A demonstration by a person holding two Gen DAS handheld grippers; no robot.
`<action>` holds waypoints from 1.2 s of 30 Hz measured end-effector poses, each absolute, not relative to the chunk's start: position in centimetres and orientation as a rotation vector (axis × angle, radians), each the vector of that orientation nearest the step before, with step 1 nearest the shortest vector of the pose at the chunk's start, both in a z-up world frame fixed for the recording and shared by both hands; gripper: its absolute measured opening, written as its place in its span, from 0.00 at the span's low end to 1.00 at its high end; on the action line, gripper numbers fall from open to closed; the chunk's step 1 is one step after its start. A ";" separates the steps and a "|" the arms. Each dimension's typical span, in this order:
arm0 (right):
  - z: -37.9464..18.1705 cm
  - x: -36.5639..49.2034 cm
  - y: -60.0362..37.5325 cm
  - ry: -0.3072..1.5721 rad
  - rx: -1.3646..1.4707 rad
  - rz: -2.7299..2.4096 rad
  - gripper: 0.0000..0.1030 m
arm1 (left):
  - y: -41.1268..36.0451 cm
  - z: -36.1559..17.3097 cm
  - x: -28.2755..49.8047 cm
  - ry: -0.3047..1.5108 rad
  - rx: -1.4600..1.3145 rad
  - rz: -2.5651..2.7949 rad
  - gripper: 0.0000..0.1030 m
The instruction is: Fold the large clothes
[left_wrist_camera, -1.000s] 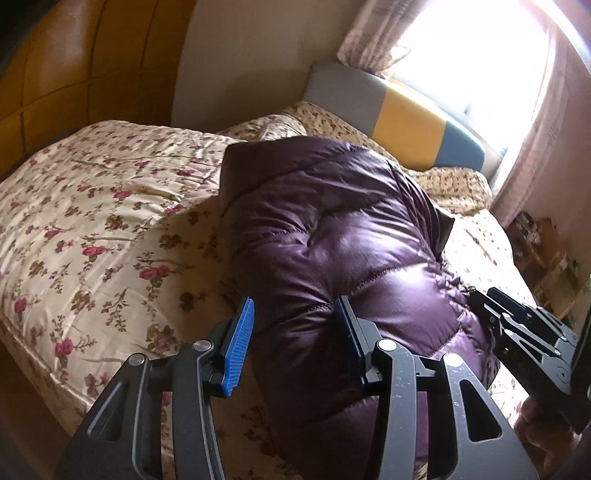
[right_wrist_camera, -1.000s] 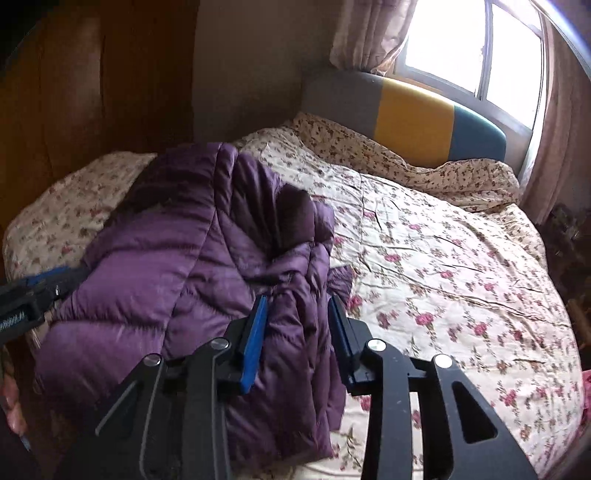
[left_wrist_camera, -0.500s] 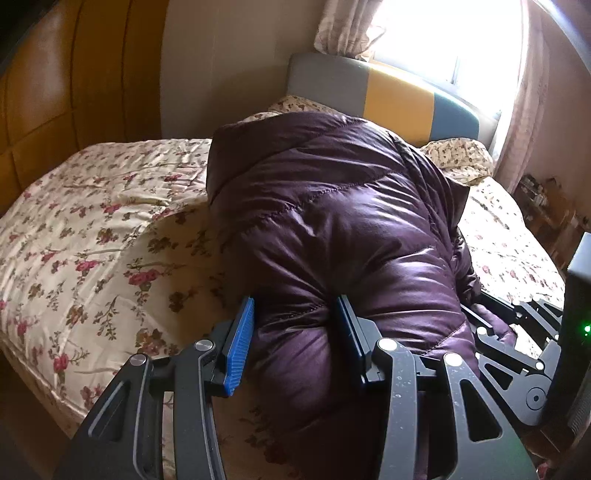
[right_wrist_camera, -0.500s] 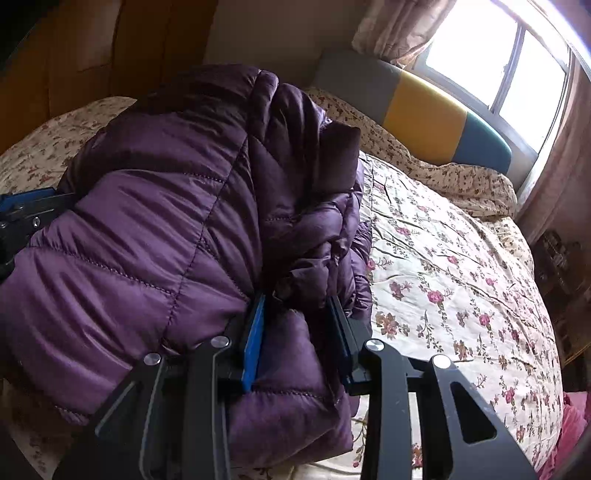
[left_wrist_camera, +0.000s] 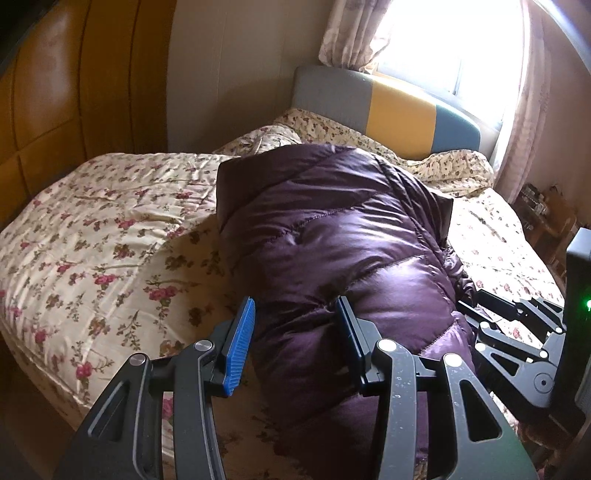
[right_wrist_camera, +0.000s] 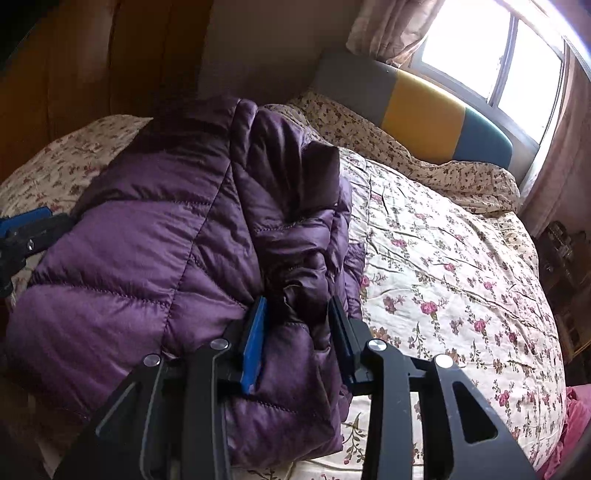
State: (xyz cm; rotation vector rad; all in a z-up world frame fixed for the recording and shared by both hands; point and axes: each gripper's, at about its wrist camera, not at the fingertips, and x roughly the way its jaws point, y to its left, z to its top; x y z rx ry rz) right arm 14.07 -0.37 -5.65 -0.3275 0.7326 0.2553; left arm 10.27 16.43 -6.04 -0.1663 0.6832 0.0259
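The left wrist view shows a purple padded jacket (left_wrist_camera: 332,251) lying in a thick bundle on the bed (left_wrist_camera: 110,229), near the edge closest to the cameras. The left gripper (left_wrist_camera: 295,343) has a fold of the jacket between its fingers; the right finger presses into the padding, but the blue pad of the left finger (left_wrist_camera: 242,343) seems to stand just beside the cloth, so I cannot tell if this is a real grip. In the right wrist view, the right gripper (right_wrist_camera: 295,332) has a bunched fold of the jacket (right_wrist_camera: 166,240) between its pads, and its fingers are opening at this moment, though they seem to touch the cloth on both sides.

I judge that the jacket is light but bulky, soft and springy. Its shiny surface is probably slippery, so a pinch on the smooth padding can slide off. A better place to hold is a stitched seam, the hem or the collar, where the cloth is thinner and firmer. The trapped air will likely push a fold open again, so each fold needs pressing.

Around it is only the flowered bedcover, a headboard (right_wrist_camera: 424,107) in grey, yellow and blue, and a window with curtains (right_wrist_camera: 388,26) behind. Nothing lies in the way on the bed. On the right, past the bed, some pink cloth (right_wrist_camera: 576,417) shows, well apart.
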 end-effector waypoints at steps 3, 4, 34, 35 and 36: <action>-4.7 14.1 -0.5 0.726 -0.308 0.262 0.41 | 16.4 -5.6 10.2 0.675 -0.162 0.024 0.44; -4.4 14.2 -0.5 0.723 -0.302 0.266 0.41 | 16.4 -5.4 10.3 0.673 -0.160 0.021 0.43; -3.9 26.3 5.1 0.757 -0.379 0.119 0.42 | 18.6 -4.4 23.9 0.723 -0.166 0.005 0.43; -4.5 26.6 5.1 0.770 -0.387 0.120 0.42 | 18.4 -4.8 24.3 0.731 -0.156 0.002 0.43; -4.9 26.7 5.1 0.781 -0.389 0.121 0.41 | 18.2 -5.1 24.6 0.739 -0.149 -0.002 0.44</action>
